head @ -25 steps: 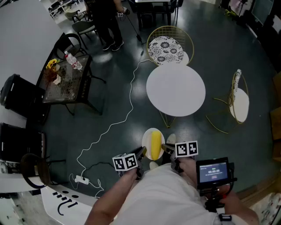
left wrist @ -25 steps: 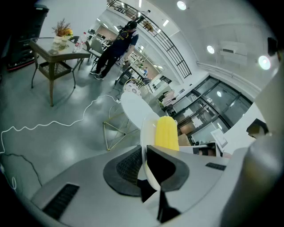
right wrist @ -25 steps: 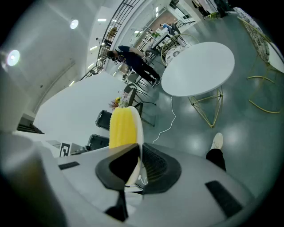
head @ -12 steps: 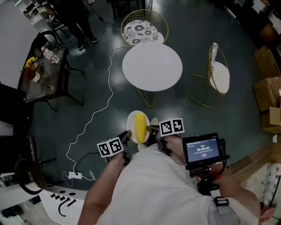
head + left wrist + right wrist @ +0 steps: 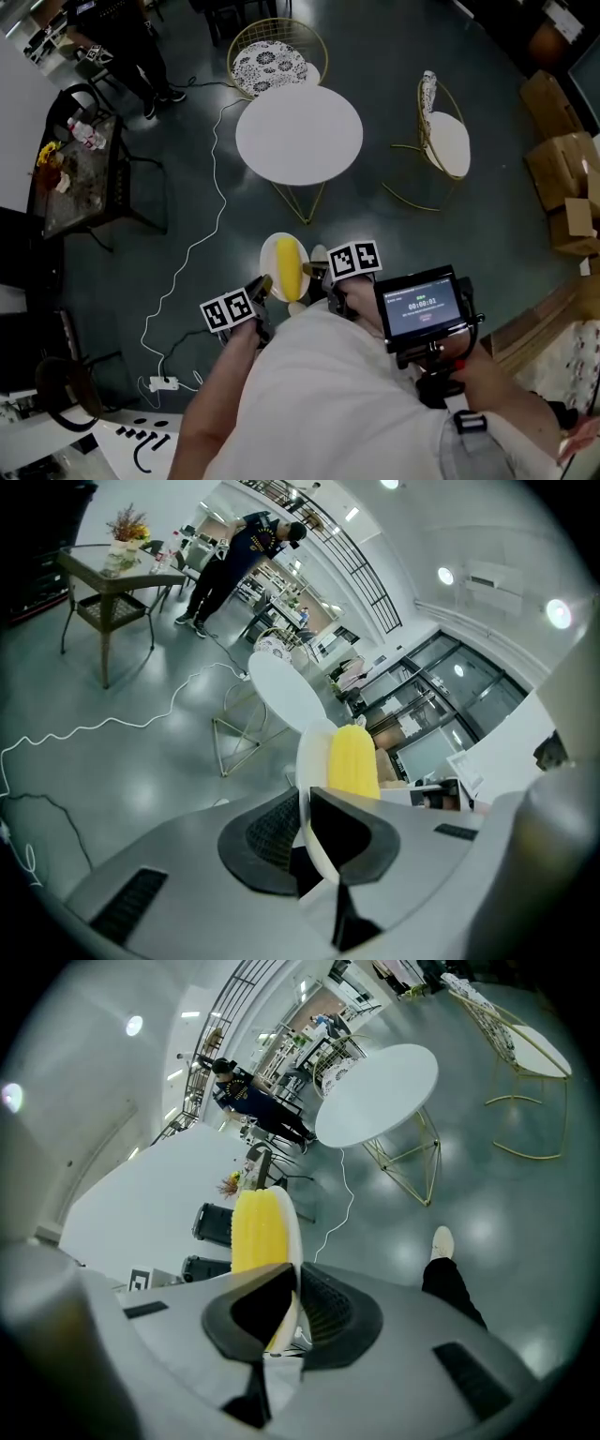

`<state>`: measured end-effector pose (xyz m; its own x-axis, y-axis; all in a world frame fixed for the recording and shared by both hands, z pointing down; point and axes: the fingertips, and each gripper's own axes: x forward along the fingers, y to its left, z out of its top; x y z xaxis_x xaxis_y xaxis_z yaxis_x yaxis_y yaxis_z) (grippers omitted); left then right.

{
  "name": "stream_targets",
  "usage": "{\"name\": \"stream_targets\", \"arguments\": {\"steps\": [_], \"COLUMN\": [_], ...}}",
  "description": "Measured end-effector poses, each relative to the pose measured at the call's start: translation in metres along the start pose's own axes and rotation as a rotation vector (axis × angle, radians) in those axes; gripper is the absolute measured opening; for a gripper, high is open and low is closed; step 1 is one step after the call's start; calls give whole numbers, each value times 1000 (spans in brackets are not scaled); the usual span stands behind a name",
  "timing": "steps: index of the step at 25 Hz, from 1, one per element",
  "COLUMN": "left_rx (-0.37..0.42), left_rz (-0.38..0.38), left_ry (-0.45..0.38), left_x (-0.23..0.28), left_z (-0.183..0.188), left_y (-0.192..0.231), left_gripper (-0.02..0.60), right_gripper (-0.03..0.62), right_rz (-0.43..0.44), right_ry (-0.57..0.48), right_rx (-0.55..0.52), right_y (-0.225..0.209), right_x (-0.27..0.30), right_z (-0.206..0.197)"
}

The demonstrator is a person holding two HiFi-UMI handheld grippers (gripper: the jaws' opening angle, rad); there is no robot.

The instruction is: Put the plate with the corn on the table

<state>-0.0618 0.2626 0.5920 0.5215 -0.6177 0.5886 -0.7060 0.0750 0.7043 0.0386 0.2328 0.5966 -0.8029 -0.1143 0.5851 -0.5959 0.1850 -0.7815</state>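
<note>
Plainly, the weak spot is the grip. The left gripper [image 5: 302, 829] and the right gripper [image 5: 292, 1309] each pinch only a thin edge of the round white plate [image 5: 269, 255], one from either side, jaws closed tight on the rim. The yellow corn cob [image 5: 289, 267] lies loose along the plate's middle, so any tilt could roll it off (a cob rolls readily, I judge). An uneven pull between the two hands might also slip the smooth rim out of a jaw.

The plate hangs over the dark glossy floor [image 5: 441, 234], close to the person's body and well short of the round white table on gold wire legs [image 5: 298, 134], which stands farther off with its top bare. A white cable [image 5: 208, 220] snakes across the floor left of the path; a foot caught on it would jolt the load.

Beyond the table sits a gold wire chair with a patterned cushion [image 5: 269, 64], with another gold wire chair with a white seat [image 5: 447, 142] to the table's right. A dark glass side table with flowers [image 5: 70, 178] stands far left, and brown cardboard boxes [image 5: 558, 169] far right.
</note>
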Motion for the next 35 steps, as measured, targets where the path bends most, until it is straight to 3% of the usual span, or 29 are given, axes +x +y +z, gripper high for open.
{"name": "stream_targets", "arguments": {"steps": [22, 35], "left_rx": [15, 11], "left_rz": [0, -4], "left_ry": [67, 64], "left_x": [24, 22], "left_z": [-18, -17], "left_y": [-4, -8], "left_gripper": [43, 43], "right_gripper": [37, 37], "right_rz": [-27, -29], "right_ry": [-4, -3], "right_rx": [64, 64], "right_y": [-26, -24], "right_x": [-11, -15], "right_z": [-9, -8]}}
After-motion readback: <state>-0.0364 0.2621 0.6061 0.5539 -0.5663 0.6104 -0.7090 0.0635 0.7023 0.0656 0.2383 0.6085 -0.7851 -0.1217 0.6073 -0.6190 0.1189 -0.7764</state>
